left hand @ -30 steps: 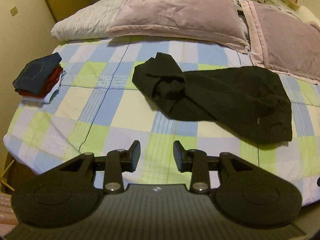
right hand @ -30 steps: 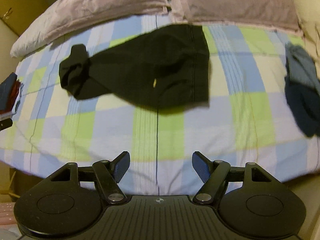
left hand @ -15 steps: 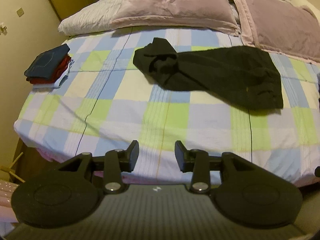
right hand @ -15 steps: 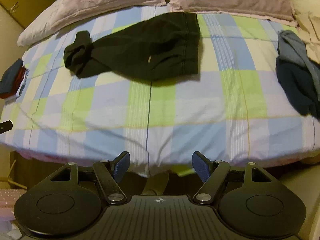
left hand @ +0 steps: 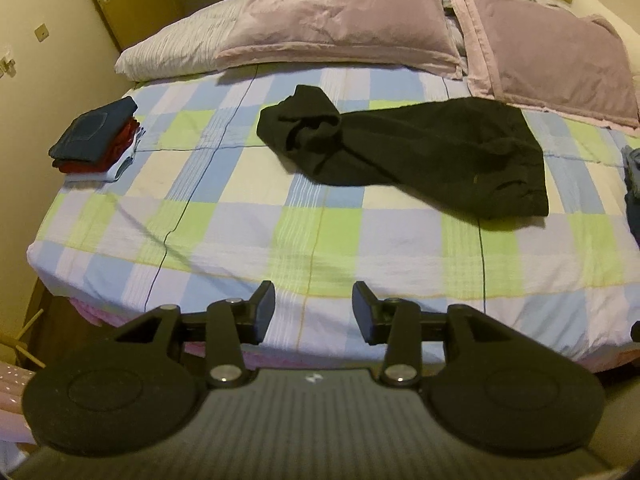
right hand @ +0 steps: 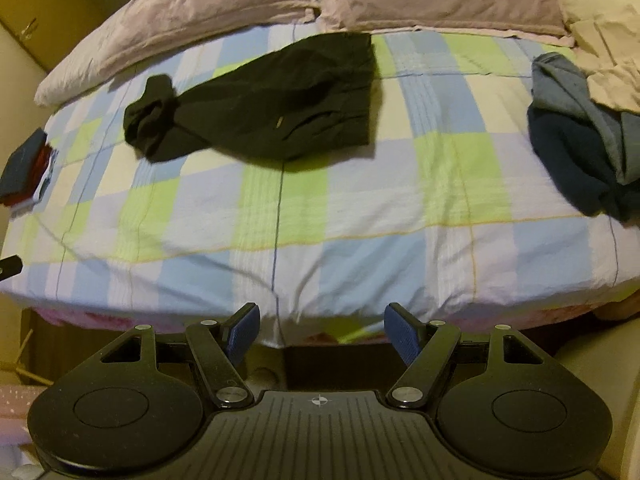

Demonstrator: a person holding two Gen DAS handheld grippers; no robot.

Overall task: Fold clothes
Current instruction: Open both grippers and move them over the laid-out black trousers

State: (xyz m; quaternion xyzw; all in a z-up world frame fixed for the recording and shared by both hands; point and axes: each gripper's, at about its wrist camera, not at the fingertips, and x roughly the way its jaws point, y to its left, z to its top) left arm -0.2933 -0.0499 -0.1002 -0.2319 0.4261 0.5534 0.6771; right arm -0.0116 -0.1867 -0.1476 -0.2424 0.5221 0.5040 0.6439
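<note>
A black garment [left hand: 420, 152] lies across the middle of the checked bedsheet [left hand: 240, 216], bunched at its left end and flat at its right; the right wrist view shows it as the black garment [right hand: 272, 108] too. My left gripper [left hand: 314, 312] hangs over the bed's near edge, well short of it, jaws opening with nothing between them. Beyond the foot of the bed my right gripper [right hand: 322, 330] stands open and empty, blue pads showing. A pile of blue and grey unfolded clothes [right hand: 584, 140] lies at the right of the bed.
A folded stack of dark blue, red and white clothes [left hand: 96, 140] sits at the bed's left edge. Pink pillows [left hand: 340, 28] line the head of the bed. A wall and a door [left hand: 116, 4] stand to the left. The bed's front edge drops to the floor below both grippers.
Both grippers have drawn back from the black garment toward the foot of the bed, so more of the sheet shows. The left jaws have widened slightly.
</note>
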